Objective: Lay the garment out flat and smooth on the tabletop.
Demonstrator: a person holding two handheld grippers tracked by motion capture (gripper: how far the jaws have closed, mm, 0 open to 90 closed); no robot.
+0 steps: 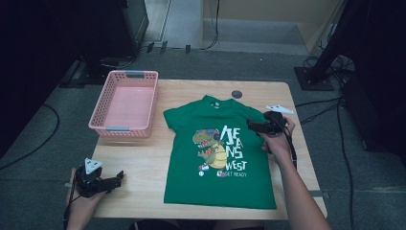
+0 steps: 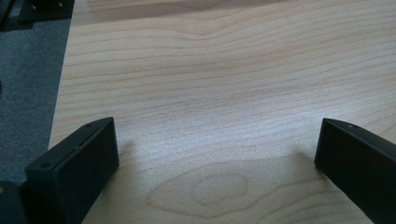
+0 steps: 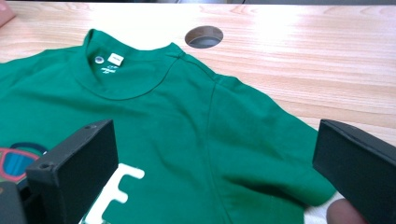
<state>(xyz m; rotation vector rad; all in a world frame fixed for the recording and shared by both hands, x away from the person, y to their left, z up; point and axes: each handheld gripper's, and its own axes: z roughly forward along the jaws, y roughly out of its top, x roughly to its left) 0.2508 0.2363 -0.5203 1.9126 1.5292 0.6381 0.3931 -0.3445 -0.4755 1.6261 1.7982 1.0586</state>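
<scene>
A green T-shirt (image 1: 218, 153) with a dinosaur print lies flat, face up, spread across the counter (image 1: 139, 163), collar away from the person.

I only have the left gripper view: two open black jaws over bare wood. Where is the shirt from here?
Observer: The green T-shirt lies flat, print up, in the middle of the table, off to the right of the left gripper.
Operator: What is the other gripper doing?
Observer: The right gripper is over the shirt's right sleeve, jaws open with the fabric between them, not pinched.
Operator: Anything else on the table?
Observer: A pink basket with nothing in it sits at the far left corner, beside the shirt and not touching it.
</scene>
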